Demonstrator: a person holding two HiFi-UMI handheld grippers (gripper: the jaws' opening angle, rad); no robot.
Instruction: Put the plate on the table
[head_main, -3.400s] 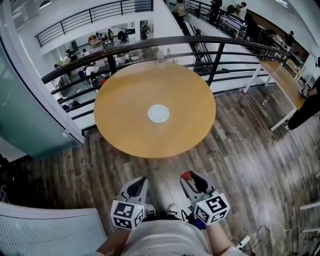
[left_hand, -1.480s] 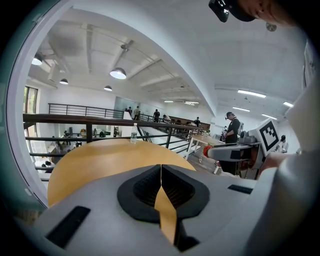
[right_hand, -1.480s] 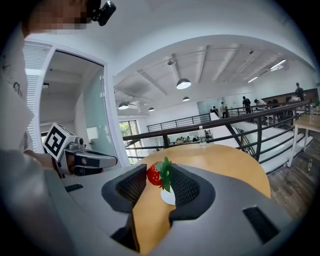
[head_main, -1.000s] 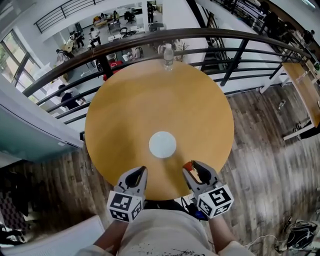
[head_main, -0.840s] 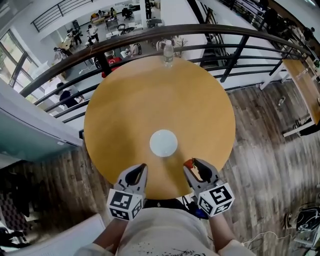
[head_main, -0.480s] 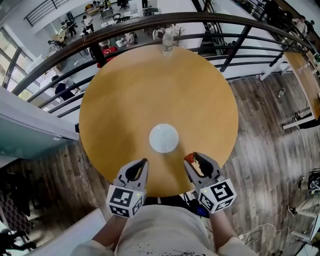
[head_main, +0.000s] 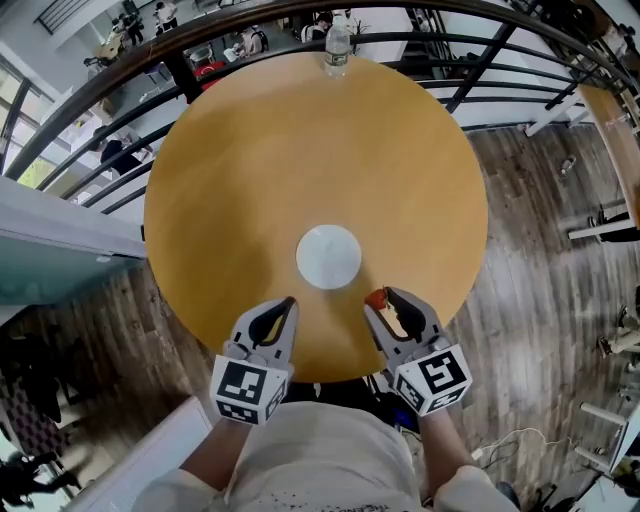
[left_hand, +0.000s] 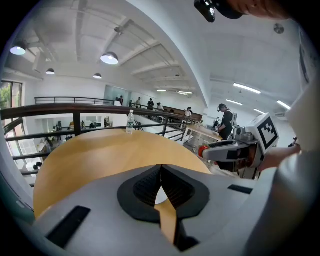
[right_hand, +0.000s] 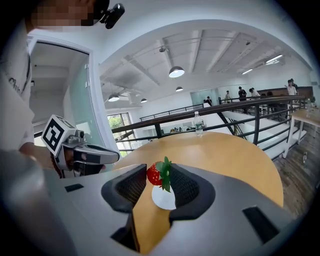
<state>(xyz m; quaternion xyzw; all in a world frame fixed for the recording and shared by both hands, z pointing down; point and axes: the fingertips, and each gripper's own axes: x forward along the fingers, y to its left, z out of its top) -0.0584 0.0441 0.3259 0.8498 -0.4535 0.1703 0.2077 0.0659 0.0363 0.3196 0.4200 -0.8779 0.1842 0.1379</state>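
Note:
A small white plate (head_main: 328, 257) lies flat near the middle of the round wooden table (head_main: 300, 140). My right gripper (head_main: 385, 298) hangs over the table's near edge, just right of the plate, shut on a red strawberry (head_main: 375, 297) with green leaves. In the right gripper view the strawberry (right_hand: 154, 174) sits between the pads, with the plate (right_hand: 164, 199) just beyond. Left of the plate, my left gripper (head_main: 286, 303) is shut with nothing in it. In the left gripper view its jaws meet, and a sliver of the plate (left_hand: 161, 196) shows behind them.
A clear water bottle (head_main: 338, 45) stands at the table's far edge, against a dark railing (head_main: 200, 35) that curves round the far side. Wood floor lies to the right. A white panel edge (head_main: 130, 460) sits at the lower left.
The view has closed in on the table, which now fills more of the frame. Both grippers have come forward over its near edge towards the plate. The plate has not moved.

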